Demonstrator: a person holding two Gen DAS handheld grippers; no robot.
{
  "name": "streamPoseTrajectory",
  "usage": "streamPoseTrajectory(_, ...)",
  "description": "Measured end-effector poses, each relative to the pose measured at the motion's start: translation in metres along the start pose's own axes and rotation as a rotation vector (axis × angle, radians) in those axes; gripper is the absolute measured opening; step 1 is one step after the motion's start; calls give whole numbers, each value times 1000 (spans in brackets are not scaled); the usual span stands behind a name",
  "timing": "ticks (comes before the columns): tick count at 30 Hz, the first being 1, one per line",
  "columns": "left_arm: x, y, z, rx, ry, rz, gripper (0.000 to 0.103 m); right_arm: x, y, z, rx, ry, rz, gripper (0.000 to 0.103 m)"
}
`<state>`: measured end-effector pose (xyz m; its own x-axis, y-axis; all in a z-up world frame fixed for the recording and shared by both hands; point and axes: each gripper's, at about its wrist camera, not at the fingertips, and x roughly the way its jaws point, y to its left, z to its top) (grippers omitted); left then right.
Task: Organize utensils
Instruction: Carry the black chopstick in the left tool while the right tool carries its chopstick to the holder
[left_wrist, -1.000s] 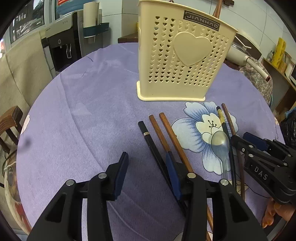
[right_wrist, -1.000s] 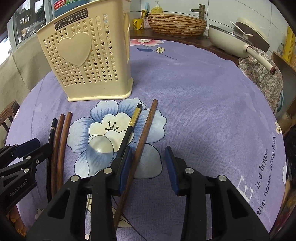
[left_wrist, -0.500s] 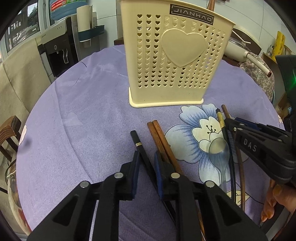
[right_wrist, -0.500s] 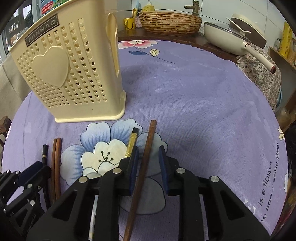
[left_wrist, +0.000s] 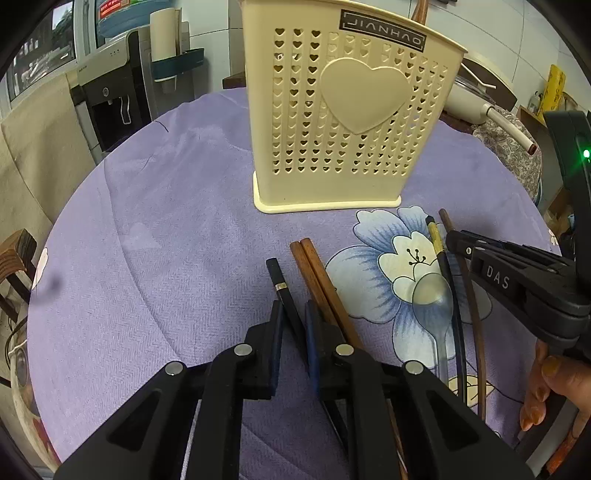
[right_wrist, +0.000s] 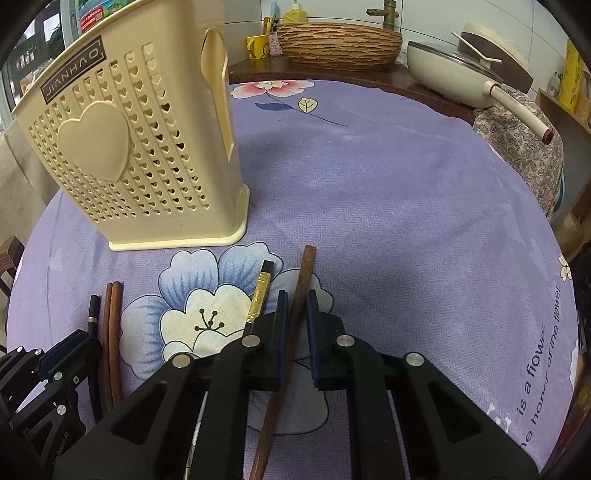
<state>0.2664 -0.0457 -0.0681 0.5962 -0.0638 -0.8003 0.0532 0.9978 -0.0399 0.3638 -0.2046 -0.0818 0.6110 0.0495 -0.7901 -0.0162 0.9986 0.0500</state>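
A cream perforated utensil holder (left_wrist: 343, 122) stands upright on the purple cloth; it also shows in the right wrist view (right_wrist: 140, 147). My left gripper (left_wrist: 293, 314) is shut on a black chopstick (left_wrist: 279, 280). Two brown chopsticks (left_wrist: 317, 273) lie just right of it. My right gripper (right_wrist: 295, 306) is shut on a brown chopstick (right_wrist: 304, 273). A black-and-gold chopstick (right_wrist: 260, 291) lies to its left. A clear spoon (left_wrist: 432, 295) lies on the flower print.
A cream pan with a long handle (right_wrist: 469, 70) and a woven basket (right_wrist: 338, 44) stand at the table's far edge. A water dispenser (left_wrist: 118, 92) stands beyond the table at left. A wooden chair (left_wrist: 14, 258) is at the left edge.
Both grippers went from open to closed, each around a chopstick, and both moved forward toward the holder.
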Motion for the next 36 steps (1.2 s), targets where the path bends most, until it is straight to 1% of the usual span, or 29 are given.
streamPoseTrajectory(9, 0, 10, 1, -50, 6, -47, 10, -2, -13, -2, 62, -7, 71, 9)
streamPoseTrajectory(11, -1, 12, 1, -62, 8, -67, 9, -3, -16, -3, 74, -10, 84, 9)
streamPoseTrajectory(14, -5, 14, 2, -75, -2, -83, 9, -8, -16, -2, 80, -23, 97, 9)
streamPoseTrajectory(20, -23, 18, 7, -97, -42, -122, 9, -24, -20, -2, 99, -58, 159, 9)
streamPoseTrajectory(23, -38, 20, 11, -100, -73, -142, 8, -38, -21, 0, 99, -86, 193, 9)
streamPoseTrajectory(27, -64, 21, 18, -92, -135, -161, 8, -70, -23, 3, 78, -157, 234, 8)
streamPoseTrajectory(30, -90, 23, 25, -80, -194, -182, 8, -100, -28, 9, 70, -204, 295, 8)
streamPoseTrajectory(33, -112, 25, 30, -63, -239, -205, 8, -133, -29, 11, 25, -265, 306, 8)
streamPoseTrajectory(36, -130, 26, 32, -42, -278, -205, 8, -164, -31, 12, -32, -313, 312, 8)
